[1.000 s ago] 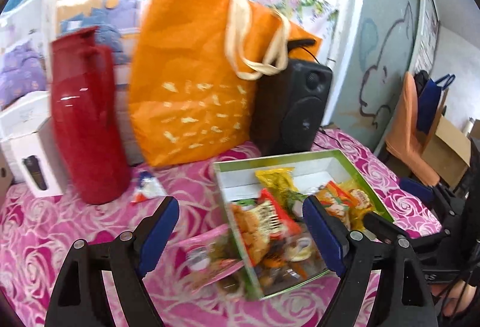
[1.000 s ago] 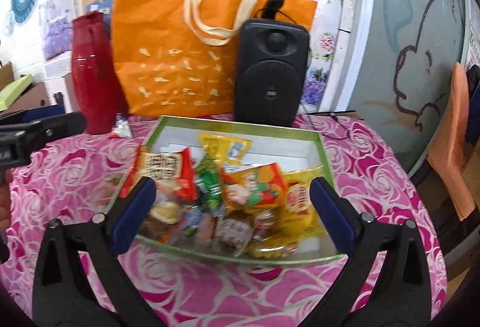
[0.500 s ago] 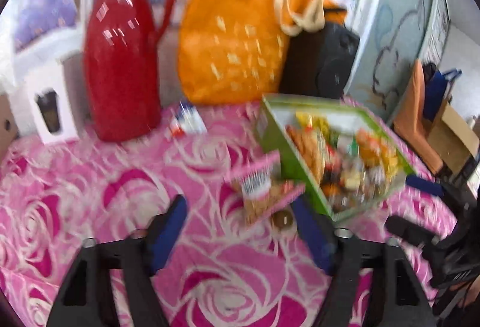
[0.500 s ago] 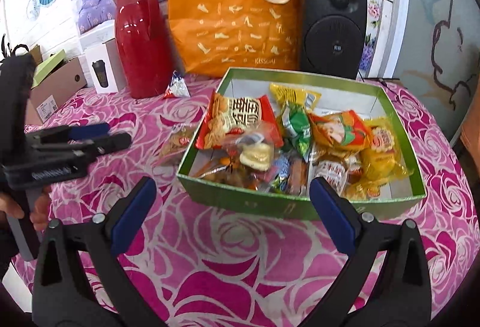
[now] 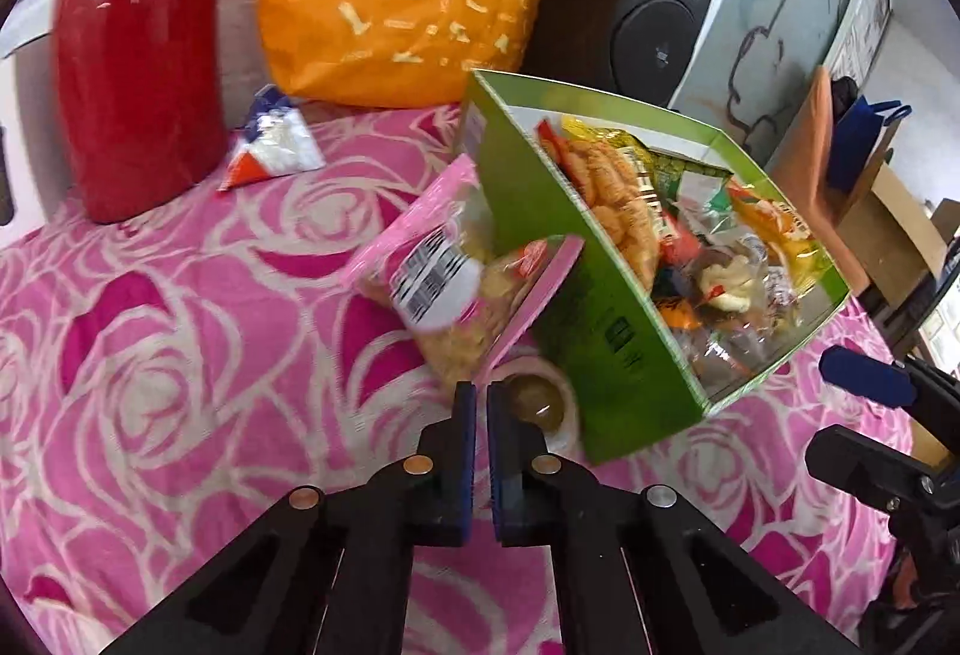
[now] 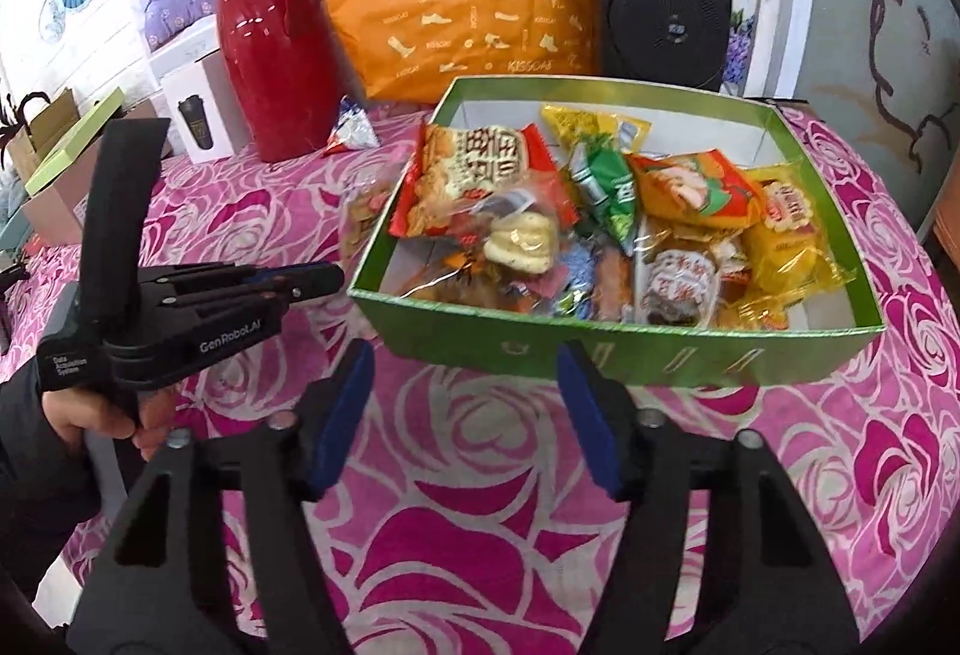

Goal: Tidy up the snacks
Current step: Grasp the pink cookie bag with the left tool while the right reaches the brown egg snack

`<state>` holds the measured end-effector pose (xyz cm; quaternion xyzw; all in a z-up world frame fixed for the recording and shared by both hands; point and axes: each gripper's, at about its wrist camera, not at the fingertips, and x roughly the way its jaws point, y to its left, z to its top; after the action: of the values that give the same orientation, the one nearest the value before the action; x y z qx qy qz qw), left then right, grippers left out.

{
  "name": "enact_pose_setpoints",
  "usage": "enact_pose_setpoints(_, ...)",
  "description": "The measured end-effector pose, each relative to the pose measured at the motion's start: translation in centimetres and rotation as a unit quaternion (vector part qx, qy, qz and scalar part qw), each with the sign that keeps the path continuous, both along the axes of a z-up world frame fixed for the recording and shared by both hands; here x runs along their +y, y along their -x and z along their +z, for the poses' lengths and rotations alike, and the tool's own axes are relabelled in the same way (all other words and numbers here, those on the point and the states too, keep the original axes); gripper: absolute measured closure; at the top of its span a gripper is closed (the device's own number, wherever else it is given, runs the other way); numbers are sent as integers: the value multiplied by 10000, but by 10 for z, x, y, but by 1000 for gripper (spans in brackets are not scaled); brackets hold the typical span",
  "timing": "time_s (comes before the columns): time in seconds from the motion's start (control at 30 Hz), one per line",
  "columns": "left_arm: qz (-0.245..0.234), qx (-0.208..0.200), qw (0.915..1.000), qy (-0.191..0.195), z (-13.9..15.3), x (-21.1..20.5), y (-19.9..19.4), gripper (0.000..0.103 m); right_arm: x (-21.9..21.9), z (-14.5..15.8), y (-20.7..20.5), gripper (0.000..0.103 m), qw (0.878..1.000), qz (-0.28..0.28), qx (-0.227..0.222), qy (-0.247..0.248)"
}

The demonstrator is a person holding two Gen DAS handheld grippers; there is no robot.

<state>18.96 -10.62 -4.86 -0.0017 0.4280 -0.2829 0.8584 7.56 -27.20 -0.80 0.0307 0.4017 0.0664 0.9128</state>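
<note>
Snacks fill green box (image 6: 606, 349) | left tool (image 5: 482, 397) closed, empty; pink packet (image 5: 444, 283) ahead | right tool (image 6: 465, 373) open

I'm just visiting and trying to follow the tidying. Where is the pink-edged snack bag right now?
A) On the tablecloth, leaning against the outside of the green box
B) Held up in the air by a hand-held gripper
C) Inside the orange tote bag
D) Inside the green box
A: the pink-edged snack bag lies on the tablecloth against the outer wall of the green box, not among the snacks inside.
</note>
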Motion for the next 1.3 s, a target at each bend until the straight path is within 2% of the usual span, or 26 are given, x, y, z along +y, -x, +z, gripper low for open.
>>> enact_pose_setpoints(0.1,55,-182,9998,44,8,21,16,102,9,-7,0,56,9996,147,141,-173)
enact_pose_setpoints(0.3,254,-504,9984,63,30,53,36,98,29,-18,-7,59,9976,367,345,-472)
enact_pose_setpoints(0.33,258,-541,9982,91,32,55,34,91,32,-17,-7,59,9975,388,332,-489)
enact_pose_setpoints(0.4,287,-638,9975,93,36,51,30,65,36,-14,-5,59,9975,454,275,-460)
enact_pose_setpoints(0.43,329,-684,9971,58,38,47,26,41,38,-13,-4,59,9977,474,248,-412)
enact_pose_setpoints(0.47,352,-713,9968,52,39,43,21,33,39,-11,-3,59,9979,477,225,-366)
enact_pose_setpoints(0.53,380,-533,9976,211,39,33,4,33,37,-8,-3,59,9984,438,192,-312)
enact_pose_setpoints(0.6,472,-52,9967,658,36,32,-15,33,34,-7,-3,59,9986,395,191,-307)
enact_pose_setpoints(0.67,761,361,9899,1138,32,34,-34,33,30,-7,-4,59,9987,355,200,-307)
enact_pose_setpoints(0.77,947,596,9842,1376,25,31,-53,34,25,-9,-6,59,9988,325,229,-299)
enact_pose_setpoints(0.83,954,706,9837,1352,18,24,-63,36,24,-11,-8,59,9986,316,262,-318)
enact_pose_setpoints(0.9,790,802,9858,1248,11,14,-66,52,24,-14,-13,59,9984,318,317,-341)
enact_pose_setpoints(0.93,711,812,9878,1125,6,10,-66,72,25,-15,-14,59,9983,327,336,-356)
enact_pose_setpoints(1.1,539,741,9895,1120,2,21,-59,78,36,-21,-16,59,9960,489,478,-573)
enact_pose_setpoints(1.3,538,204,9971,505,19,55,-25,79,50,-32,-29,59,9930,437,671,-870)
